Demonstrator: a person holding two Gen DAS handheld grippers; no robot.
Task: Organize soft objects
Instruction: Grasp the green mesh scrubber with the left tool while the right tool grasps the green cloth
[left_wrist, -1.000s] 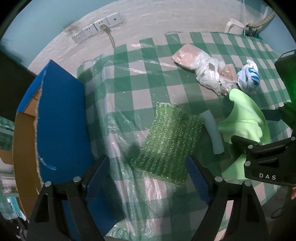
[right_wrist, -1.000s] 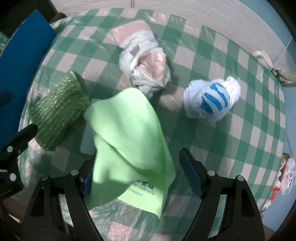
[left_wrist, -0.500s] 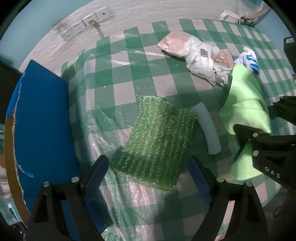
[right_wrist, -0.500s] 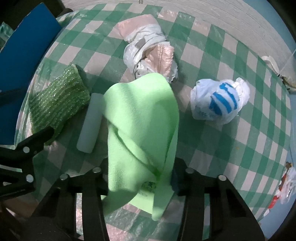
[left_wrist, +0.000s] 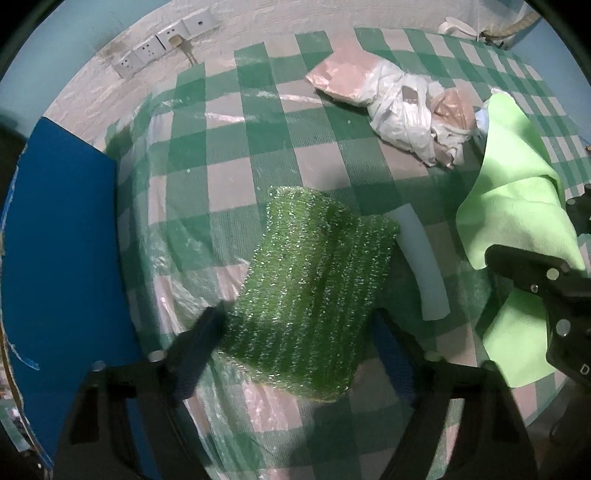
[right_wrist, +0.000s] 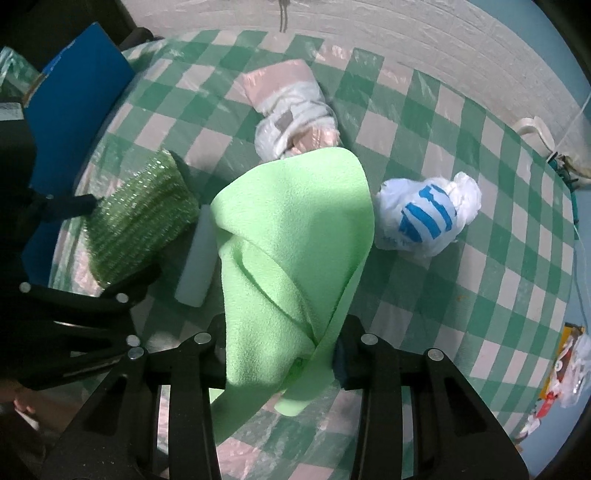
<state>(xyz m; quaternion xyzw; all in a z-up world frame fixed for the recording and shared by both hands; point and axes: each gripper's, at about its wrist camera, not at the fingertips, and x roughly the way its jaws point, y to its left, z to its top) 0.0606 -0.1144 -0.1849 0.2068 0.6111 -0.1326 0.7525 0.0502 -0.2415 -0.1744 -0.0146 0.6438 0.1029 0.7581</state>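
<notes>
I am pinching the light green cloth (right_wrist: 295, 258) in my right gripper (right_wrist: 280, 354) while my wide-open left gripper (left_wrist: 299, 332) is straddling the sparkly green pad (left_wrist: 314, 288) (its long side pointing away from me) on the table (left_wrist: 229, 184).

Scrubbing pad (left_wrist: 314, 291) on tablecloth (left_wrist: 229, 155), foam tube (left_wrist: 421, 266) just right of it, cloth (right_wrist: 291, 243) right of tube, crumpled bags (right_wrist: 295, 118) behind, knotted bag (right_wrist: 424, 218) far right, board (left_wrist: 62, 236) at left edge.

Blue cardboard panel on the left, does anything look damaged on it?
Yes. The blue cardboard panel beside the table has a ragged, torn outer edge, with brown cardboard showing under the blue facing and a peeled strip near its lower corner.
</notes>
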